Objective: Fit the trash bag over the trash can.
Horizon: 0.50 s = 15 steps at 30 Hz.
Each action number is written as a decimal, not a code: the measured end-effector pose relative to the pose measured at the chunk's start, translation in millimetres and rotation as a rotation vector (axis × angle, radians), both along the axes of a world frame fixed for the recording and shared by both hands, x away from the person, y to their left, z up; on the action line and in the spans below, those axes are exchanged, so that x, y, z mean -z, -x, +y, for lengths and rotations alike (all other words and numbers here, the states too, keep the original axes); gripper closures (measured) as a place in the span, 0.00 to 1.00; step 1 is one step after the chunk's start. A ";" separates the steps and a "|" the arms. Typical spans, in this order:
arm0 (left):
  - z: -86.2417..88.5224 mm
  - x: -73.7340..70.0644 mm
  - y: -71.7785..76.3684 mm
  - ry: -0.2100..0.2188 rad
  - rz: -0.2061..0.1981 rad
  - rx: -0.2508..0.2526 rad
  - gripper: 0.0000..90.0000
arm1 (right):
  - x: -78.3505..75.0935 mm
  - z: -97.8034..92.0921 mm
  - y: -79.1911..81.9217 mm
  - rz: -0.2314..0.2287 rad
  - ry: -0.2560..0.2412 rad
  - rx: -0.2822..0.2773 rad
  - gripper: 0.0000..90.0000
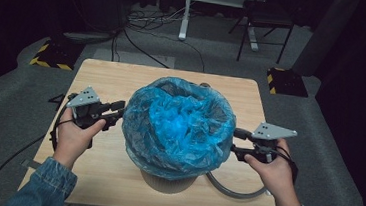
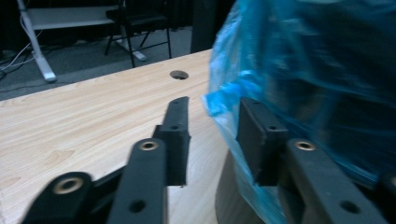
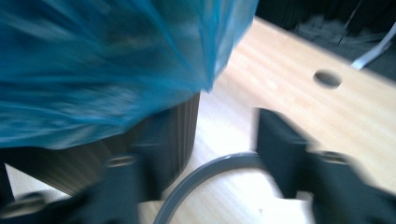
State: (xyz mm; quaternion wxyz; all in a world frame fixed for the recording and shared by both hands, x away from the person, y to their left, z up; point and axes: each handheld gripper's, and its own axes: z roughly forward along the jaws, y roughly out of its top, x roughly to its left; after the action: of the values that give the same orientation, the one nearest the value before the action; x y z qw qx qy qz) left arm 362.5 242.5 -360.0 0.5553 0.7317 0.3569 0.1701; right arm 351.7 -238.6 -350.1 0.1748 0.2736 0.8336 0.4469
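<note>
Flanking the blue bin bag (image 1: 178, 127) at frame centre, the left claw (image 1: 118, 111) and right claw (image 1: 237, 141) are both spread, pinching nothing.

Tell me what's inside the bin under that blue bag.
The blue bag lines the bin and drapes over its rim; inside, only crumpled blue plastic shows. The bin's interior and floor are covered. A grey ring lies on the table beside the base.
</note>
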 end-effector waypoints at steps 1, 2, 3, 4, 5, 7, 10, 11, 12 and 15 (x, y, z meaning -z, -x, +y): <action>0.9 -1.2 4.9 -0.008 -0.011 0.001 0.65 | -4.1 -1.5 4.0 -0.012 0.002 -0.004 0.39; 1.4 -2.3 10.2 -0.012 -0.019 0.003 0.63 | -7.8 -2.8 8.2 -0.020 -0.007 -0.013 0.36; 1.9 -3.5 15.6 -0.013 -0.027 0.009 0.61 | -11.0 -4.0 12.0 -0.026 -0.025 -0.031 0.33; 2.0 -4.8 21.2 -0.008 -0.032 0.018 0.60 | -13.7 -4.7 15.8 -0.025 -0.039 -0.047 0.31; 2.0 -5.9 26.6 -0.004 -0.036 0.023 0.59 | -15.7 -4.8 19.0 -0.025 -0.050 -0.066 0.29; 2.1 -7.7 36.8 0.004 -0.039 0.033 0.57 | -18.2 -3.2 24.7 -0.018 -0.052 -0.101 0.26; 2.7 -9.0 50.6 0.011 -0.042 0.052 0.56 | -21.0 2.2 33.1 -0.030 -0.031 -0.139 0.26; 2.4 -9.2 54.8 0.011 -0.045 0.057 0.56 | -22.0 4.0 36.0 -0.033 -0.030 -0.148 0.25; 1.2 -9.1 58.6 0.017 -0.044 0.065 0.55 | -23.1 5.6 38.5 -0.033 -0.035 -0.159 0.25; -4.8 -7.6 64.0 0.023 -0.039 0.103 0.53 | -25.8 11.1 42.3 -0.035 -0.064 -0.181 0.24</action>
State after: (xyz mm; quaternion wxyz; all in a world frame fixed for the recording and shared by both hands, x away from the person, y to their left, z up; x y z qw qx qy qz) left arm 298.4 237.6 -352.4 0.5785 0.7392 0.3097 0.1515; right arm 309.4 -227.4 -324.3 0.1393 0.1949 0.8370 0.4920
